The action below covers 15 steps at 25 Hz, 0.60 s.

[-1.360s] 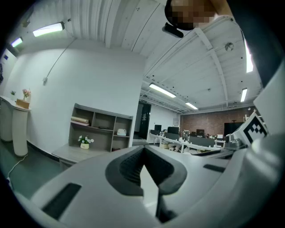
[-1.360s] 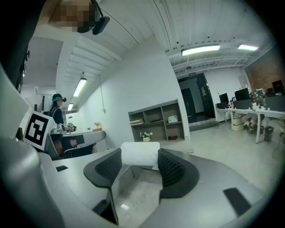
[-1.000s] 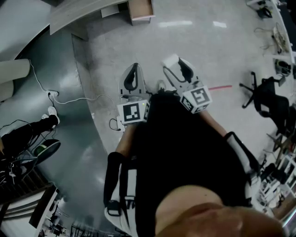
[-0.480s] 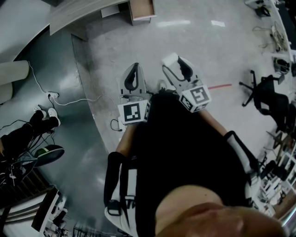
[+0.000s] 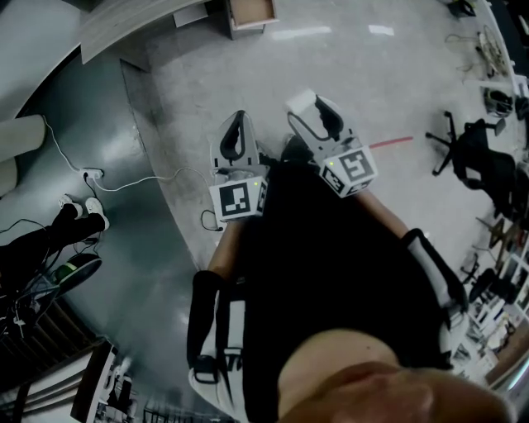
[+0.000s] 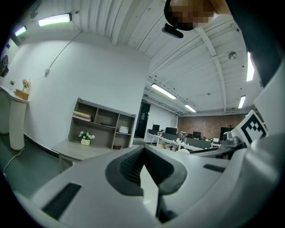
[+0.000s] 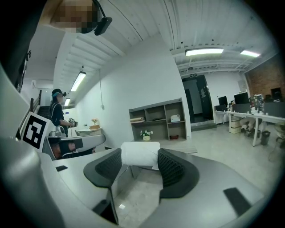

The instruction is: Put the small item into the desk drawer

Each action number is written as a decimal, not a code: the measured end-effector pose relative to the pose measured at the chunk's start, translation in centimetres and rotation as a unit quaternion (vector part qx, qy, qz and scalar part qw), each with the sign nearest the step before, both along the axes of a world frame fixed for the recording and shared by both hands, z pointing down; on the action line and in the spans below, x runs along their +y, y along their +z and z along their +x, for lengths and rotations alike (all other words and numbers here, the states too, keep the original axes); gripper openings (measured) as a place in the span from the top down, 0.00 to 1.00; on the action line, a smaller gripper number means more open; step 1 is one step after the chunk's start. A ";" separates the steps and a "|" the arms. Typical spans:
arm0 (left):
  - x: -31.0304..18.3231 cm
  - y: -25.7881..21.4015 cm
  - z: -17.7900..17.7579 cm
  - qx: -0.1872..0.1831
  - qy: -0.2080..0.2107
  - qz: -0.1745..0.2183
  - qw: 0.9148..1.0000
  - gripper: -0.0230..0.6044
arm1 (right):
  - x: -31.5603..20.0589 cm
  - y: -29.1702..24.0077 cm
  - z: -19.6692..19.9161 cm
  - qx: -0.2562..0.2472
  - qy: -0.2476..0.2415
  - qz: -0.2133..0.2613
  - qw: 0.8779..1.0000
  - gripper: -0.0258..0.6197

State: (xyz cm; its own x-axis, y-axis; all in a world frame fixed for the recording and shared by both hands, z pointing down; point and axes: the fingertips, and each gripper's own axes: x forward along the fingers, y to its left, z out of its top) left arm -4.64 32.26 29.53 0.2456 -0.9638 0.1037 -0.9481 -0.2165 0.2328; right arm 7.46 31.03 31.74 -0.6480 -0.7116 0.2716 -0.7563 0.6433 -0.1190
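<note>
Two hand-held grippers are in view, both raised over the pale speckled floor.

Right gripper: fingers clenched on the small white rounded block. The block sits crosswise between the ribbed dark pads, close to their tips, and its grip looks firm and level.

Left gripper: fingers closed tip to tip, with nothing between them.

Pale wood desk: it lies at the top edge of the head view, well apart from both grippers, with open floor between. Its shallow brown-lined drawer stands pulled out from the desk front. What the drawer holds cannot be made out at this range.

Assessment of step: the carry. The block is in hand and the drawer is already open, but the block is not yet placed.

Assessment of next move: the right gripper needs to cross the floor to the desk and stop directly above the open drawer. It should then lower the block inside the drawer walls before the fingers part. The left gripper has no evident part in this, unless the drawer is to be steadied or pushed shut afterwards.
</note>
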 end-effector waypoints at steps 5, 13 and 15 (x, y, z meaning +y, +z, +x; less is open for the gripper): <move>0.0 0.3 -0.6 0.004 0.005 -0.002 1.000 0.96 | -0.1 0.1 -0.7 0.004 0.003 -0.001 1.000 0.56; -1.9 1.0 -0.8 -0.001 -0.007 -0.011 1.000 0.96 | -2.7 0.9 -0.4 -0.001 0.003 -0.005 1.000 0.56; -2.9 1.1 -0.7 -0.005 -0.012 -0.012 1.000 0.96 | -4.0 1.2 -0.4 -0.005 -0.001 -0.004 1.000 0.56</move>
State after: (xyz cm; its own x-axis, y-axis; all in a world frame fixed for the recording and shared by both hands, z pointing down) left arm -5.33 29.37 30.67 0.2210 -0.9666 0.1300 -0.9554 -0.1878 0.2278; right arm 7.09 27.05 32.91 -0.6527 -0.7077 0.2704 -0.7533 0.6443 -0.1319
